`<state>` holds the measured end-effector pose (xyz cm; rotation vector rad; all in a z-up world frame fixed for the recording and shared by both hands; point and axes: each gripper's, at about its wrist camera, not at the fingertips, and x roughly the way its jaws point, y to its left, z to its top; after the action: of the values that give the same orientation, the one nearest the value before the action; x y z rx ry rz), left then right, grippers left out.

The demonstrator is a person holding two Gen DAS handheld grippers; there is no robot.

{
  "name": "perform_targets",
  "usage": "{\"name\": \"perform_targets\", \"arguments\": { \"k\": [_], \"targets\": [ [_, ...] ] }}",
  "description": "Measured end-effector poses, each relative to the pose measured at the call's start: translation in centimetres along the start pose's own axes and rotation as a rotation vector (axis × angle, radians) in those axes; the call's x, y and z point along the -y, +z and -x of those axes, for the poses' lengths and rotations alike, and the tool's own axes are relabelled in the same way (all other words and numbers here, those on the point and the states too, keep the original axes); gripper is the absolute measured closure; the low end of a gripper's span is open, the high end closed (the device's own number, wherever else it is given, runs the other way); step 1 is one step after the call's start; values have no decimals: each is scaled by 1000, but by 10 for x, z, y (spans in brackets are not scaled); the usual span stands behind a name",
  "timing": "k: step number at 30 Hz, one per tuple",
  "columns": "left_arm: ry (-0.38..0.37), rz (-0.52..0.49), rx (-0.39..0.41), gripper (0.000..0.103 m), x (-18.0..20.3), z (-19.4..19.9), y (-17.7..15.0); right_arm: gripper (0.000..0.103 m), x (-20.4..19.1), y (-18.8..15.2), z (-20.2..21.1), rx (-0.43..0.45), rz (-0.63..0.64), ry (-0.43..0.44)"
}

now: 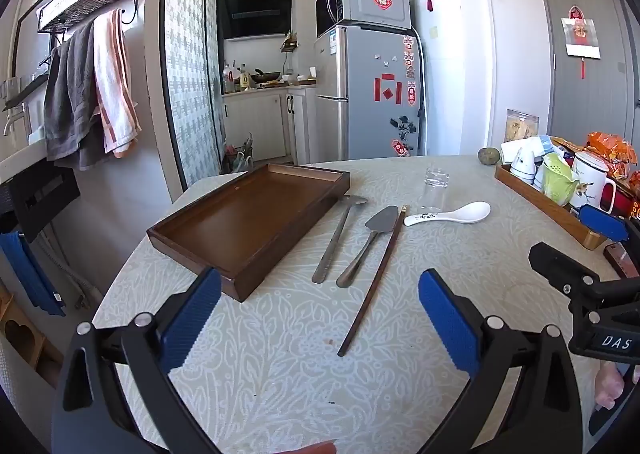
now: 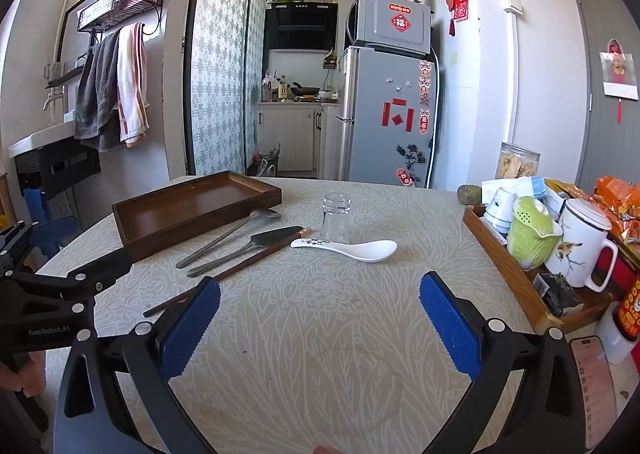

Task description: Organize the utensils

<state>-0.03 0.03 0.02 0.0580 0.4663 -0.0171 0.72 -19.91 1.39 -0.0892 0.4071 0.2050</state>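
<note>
An empty dark wooden tray point(image 1: 248, 222) point(image 2: 192, 210) sits at the table's left. Right of it lie a long metal spoon point(image 1: 338, 238) point(image 2: 228, 236), a metal server with a pointed blade point(image 1: 368, 242) point(image 2: 248, 248), a dark chopstick point(image 1: 372, 282) point(image 2: 240, 268) and a white ceramic spoon point(image 1: 452, 213) point(image 2: 352, 248). A clear glass point(image 1: 434, 188) point(image 2: 336, 218) stands behind them. My left gripper point(image 1: 320, 322) is open and empty, near the chopstick's near end. My right gripper point(image 2: 320, 322) is open and empty, nearer than the white spoon.
A second wooden tray point(image 1: 544, 210) point(image 2: 508, 266) at the right edge holds cups, a green strainer and a white mug point(image 2: 584, 250). Snack bags and a jar point(image 2: 516, 160) stand behind it. A phone point(image 2: 596, 386) lies at the near right. A fridge point(image 2: 388, 114) stands beyond the table.
</note>
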Motion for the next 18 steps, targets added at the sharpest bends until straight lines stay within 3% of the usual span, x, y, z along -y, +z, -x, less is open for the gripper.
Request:
{"name": "perform_targets", "arguments": {
  "k": [18],
  "targets": [
    [3,-5,-4,2,0,0,0,2,0,0,0,-3,-1,0]
  ]
}}
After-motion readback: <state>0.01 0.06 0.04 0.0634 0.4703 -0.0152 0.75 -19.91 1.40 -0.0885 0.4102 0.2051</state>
